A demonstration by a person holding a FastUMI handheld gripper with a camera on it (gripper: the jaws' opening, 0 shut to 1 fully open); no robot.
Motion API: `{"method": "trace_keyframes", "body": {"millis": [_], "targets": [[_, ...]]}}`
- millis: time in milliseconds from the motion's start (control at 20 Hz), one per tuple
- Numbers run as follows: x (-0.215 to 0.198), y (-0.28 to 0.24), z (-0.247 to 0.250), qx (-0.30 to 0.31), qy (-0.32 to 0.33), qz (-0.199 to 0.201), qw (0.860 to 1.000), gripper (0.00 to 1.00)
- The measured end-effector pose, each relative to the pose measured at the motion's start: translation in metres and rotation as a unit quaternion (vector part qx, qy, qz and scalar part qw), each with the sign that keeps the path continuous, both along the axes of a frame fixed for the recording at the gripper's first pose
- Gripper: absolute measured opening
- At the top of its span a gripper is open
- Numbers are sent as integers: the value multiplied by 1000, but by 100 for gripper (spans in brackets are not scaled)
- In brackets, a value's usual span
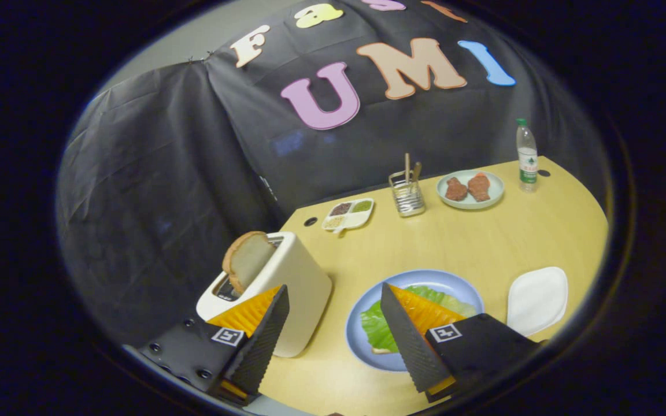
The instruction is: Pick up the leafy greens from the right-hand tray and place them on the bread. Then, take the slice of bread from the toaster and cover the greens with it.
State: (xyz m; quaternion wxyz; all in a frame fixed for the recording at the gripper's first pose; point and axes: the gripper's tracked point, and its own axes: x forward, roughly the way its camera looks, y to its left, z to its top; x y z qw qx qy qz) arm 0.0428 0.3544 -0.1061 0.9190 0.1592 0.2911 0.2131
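The gripper (333,300) has its fingers wide apart, holding nothing. The toaster (287,289), with a bread slice (246,259) sticking up, stands behind the left finger. The leafy greens (382,323) lie on the blue plate (362,346) behind the right finger, probably over bread. Beyond: white tray (538,299), seasoning dish (349,214), utensil holder (407,196), meat plate (470,189), water bottle (526,155), label unreadable.

Gripper held wide, nothing between its fingers

The gripper (333,306) hung tilted above the table, its two fingers spread far apart with an empty gap between them. The left finger (263,338) and the right finger (408,341) both angled upward and inward from their mounts. Neither pad pressed on anything. A square marker tag sat on each finger's base.
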Motion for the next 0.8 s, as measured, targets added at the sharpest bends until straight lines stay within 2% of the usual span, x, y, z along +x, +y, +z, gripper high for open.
{"method": "trace_keyframes", "body": {"millis": [200, 350, 550, 750, 800], "targets": [[-3, 58, 17, 32, 13, 42, 999, 99], [3, 93, 25, 33, 8, 61, 998, 99], [12, 130, 29, 27, -2, 66, 997, 98], [17, 144, 18, -2, -8, 62, 998, 97], [18, 146, 16, -7, -9, 60, 998, 90]]}}
